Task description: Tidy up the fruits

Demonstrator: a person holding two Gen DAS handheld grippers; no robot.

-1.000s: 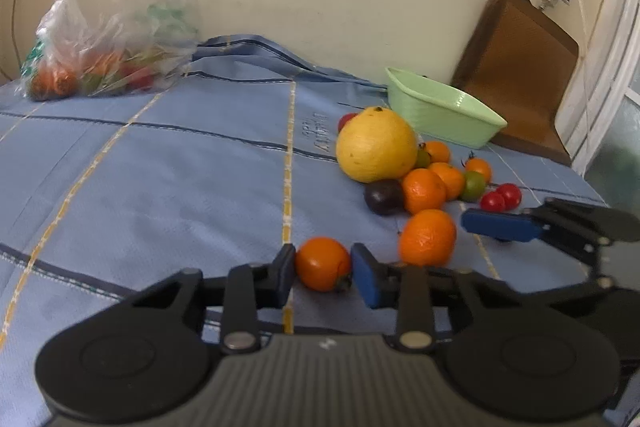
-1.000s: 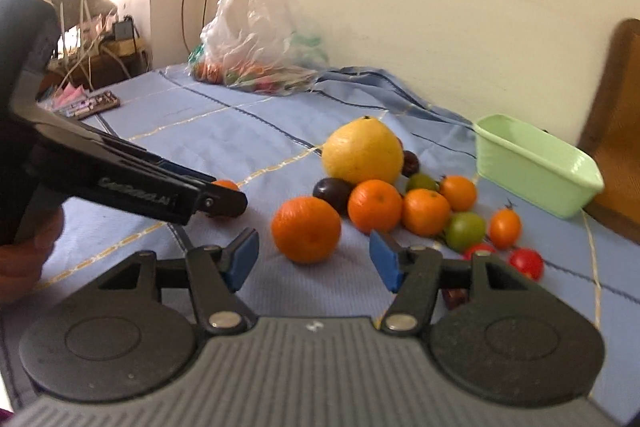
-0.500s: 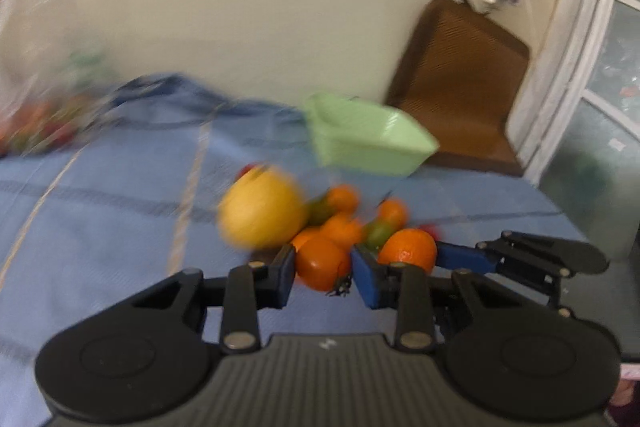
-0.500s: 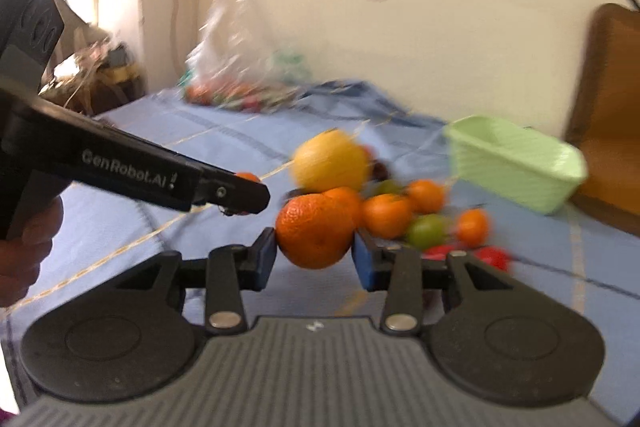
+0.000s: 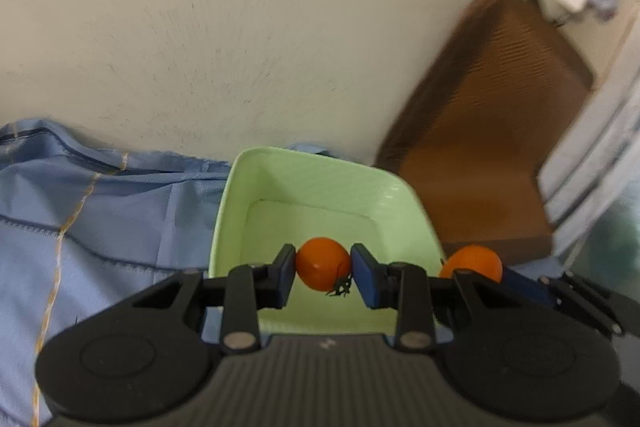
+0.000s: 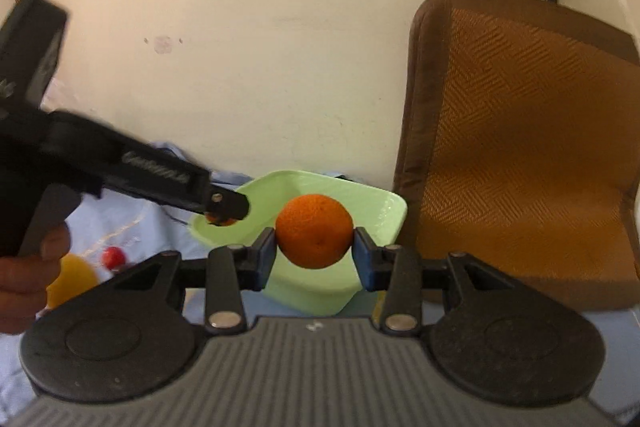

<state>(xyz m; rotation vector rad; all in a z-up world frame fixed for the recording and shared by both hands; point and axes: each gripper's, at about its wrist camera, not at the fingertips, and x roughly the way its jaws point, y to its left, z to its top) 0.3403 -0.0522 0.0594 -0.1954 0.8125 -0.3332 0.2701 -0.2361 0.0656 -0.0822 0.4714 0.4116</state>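
Observation:
My left gripper (image 5: pixel 323 277) is shut on a small orange tomato (image 5: pixel 320 263) with a green stem, held above the inside of the light green basin (image 5: pixel 312 179). My right gripper (image 6: pixel 314 253) is shut on a round mandarin (image 6: pixel 314 231), which hangs in front of the basin's (image 6: pixel 376 207) near side. In the left wrist view that mandarin (image 5: pixel 472 263) shows just right of the basin's rim. From the right wrist view the left gripper (image 6: pixel 224 211) reaches in from the left over the basin with its tomato (image 6: pixel 220 221). The basin's floor looks bare.
A brown and orange chair (image 6: pixel 520 155) leans on the wall right of the basin. A hand (image 6: pixel 28 287) holds the left gripper's handle. A yellow fruit (image 6: pixel 72 279) and a red tomato (image 6: pixel 113 256) lie on the blue cloth (image 5: pixel 100 227) at the left.
The right gripper closed on the mandarin and lifted it. Both grippers carried their fruit away from the pile to the green basin, which now fills the middle of both views.

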